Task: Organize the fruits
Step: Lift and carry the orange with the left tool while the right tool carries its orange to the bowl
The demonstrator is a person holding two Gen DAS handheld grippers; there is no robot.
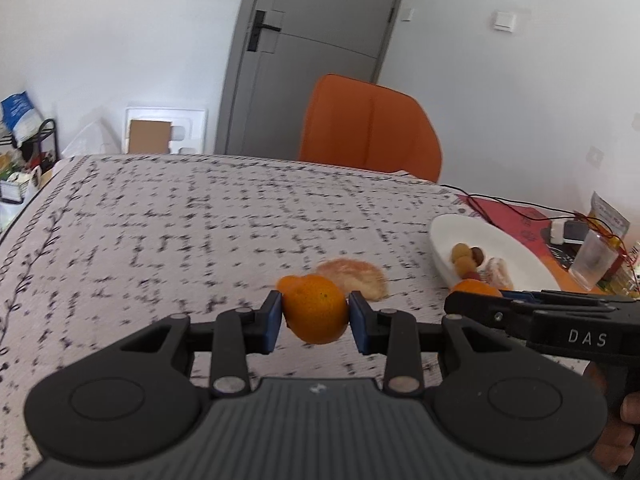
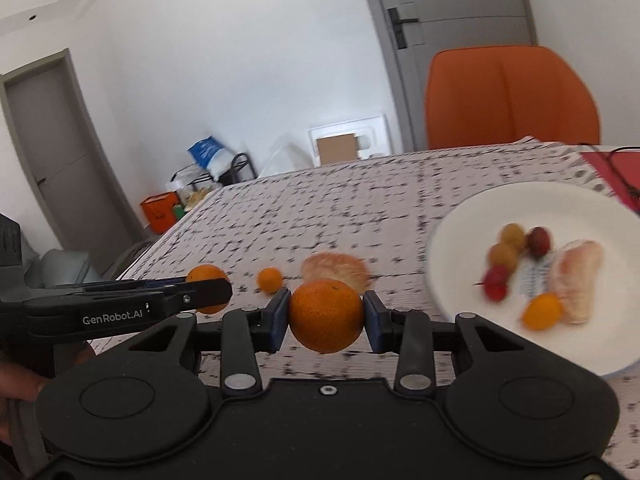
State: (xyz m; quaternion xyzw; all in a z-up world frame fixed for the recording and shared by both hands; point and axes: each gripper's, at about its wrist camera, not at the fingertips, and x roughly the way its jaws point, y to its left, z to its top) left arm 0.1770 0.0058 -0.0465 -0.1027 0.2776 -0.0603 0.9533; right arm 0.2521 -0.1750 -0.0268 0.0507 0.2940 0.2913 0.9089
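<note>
My left gripper is shut on a mandarin, held above the patterned tablecloth. In the right wrist view my right gripper is shut on a bigger orange. The two grippers are side by side; each shows in the other's view, the right gripper with its orange and the left gripper with its mandarin. On the cloth beyond them lie a small kumquat and a peeled pale citrus segment. A white plate to the right holds several small fruits and another peeled segment.
An orange chair stands at the table's far side. At the far right lie a red mat with cables, a clear plastic cup and small devices. The table's left edge drops to floor clutter. A person's hand holds the right gripper.
</note>
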